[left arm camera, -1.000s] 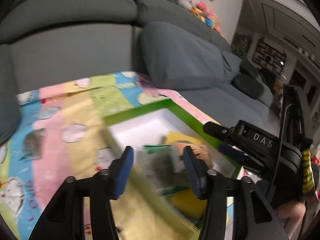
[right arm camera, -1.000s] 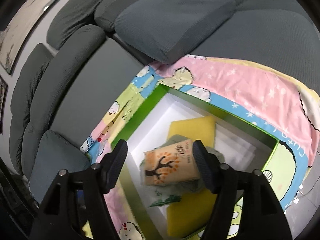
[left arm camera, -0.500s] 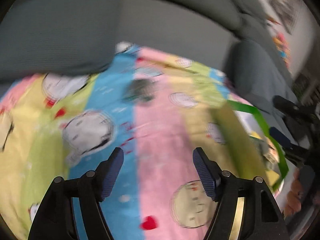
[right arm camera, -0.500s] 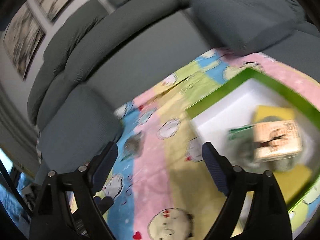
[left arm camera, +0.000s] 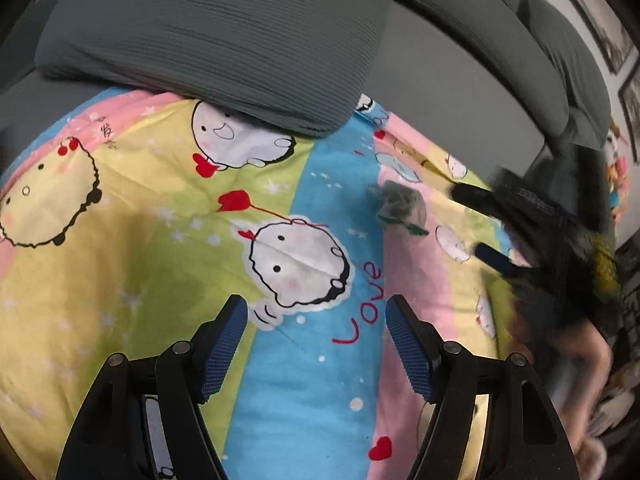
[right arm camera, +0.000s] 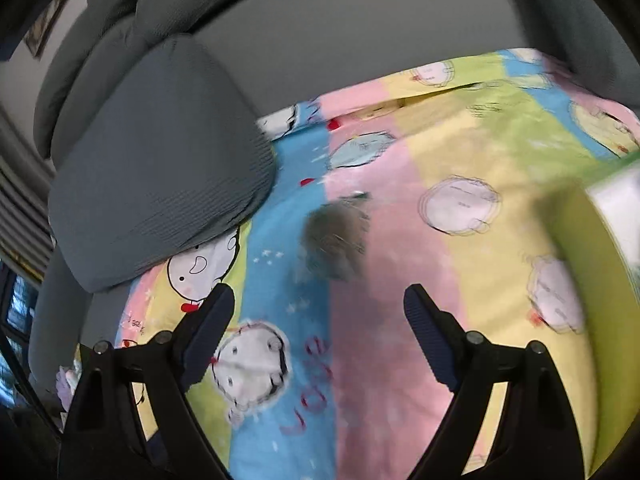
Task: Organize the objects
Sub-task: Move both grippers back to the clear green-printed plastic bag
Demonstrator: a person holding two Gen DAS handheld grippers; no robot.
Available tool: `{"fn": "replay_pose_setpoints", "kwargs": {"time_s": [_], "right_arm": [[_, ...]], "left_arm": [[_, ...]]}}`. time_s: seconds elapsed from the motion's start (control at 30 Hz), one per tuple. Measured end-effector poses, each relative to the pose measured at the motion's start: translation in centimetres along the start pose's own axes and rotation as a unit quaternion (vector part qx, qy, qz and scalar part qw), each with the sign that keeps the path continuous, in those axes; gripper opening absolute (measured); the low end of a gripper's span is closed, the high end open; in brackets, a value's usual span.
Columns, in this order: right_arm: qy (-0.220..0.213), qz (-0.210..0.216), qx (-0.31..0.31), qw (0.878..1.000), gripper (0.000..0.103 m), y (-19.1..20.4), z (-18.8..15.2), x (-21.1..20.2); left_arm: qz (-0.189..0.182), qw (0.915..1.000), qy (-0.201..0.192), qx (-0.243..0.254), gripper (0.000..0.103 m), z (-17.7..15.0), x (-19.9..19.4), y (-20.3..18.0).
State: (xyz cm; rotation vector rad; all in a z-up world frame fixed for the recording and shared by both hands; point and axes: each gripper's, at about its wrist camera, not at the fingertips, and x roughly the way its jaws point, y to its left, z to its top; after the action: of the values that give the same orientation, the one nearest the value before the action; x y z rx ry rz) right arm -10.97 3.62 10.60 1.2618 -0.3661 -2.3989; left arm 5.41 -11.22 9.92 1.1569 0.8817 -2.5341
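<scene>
Grey crumpled plastic packet lies on the striped cartoon-print blanket; left gripper and right gripper hover wide open, both empty.

Grey object on the blanket: smeared by motion in the right wrist view, so its kind cannot be told; in the left wrist view its outline is soft. Green-rimmed box: cut off by the right edge, contents unseen. Right gripper: blurred in the left wrist view, the hand behind it a smear. Blanket's far edge is hidden under the grey cushion.
</scene>
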Motion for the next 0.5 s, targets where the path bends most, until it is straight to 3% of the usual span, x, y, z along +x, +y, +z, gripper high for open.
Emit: {"fn": "replay_pose_setpoints", "kwargs": {"time_s": [0.13, 0.33, 0.4, 0.5], "right_arm": [[0.015, -0.033, 0.009, 0.999, 0.086, 0.6, 1.7, 4.1], [0.022, -0.11, -0.047, 0.993, 0.086, 1.9, 1.9, 8.0], [0.023, -0.113, -0.057, 0.992, 0.079, 1.9, 1.7, 8.6], [0.05, -0.109, -0.055, 0.991, 0.057, 1.2, 1.2, 9.5]], "left_arm": [[0.001, 0.9999, -0.004, -0.015, 0.072, 0.7, -0.3, 1.0], [-0.001, 0.9995, -0.006, -0.032, 0.072, 1.3, -0.2, 1.9], [0.005, 0.9995, -0.002, -0.032, 0.072, 1.4, 0.0, 1.9], [0.01, 0.9995, 0.004, -0.03, 0.072, 1.3, 0.4, 1.9]]}}
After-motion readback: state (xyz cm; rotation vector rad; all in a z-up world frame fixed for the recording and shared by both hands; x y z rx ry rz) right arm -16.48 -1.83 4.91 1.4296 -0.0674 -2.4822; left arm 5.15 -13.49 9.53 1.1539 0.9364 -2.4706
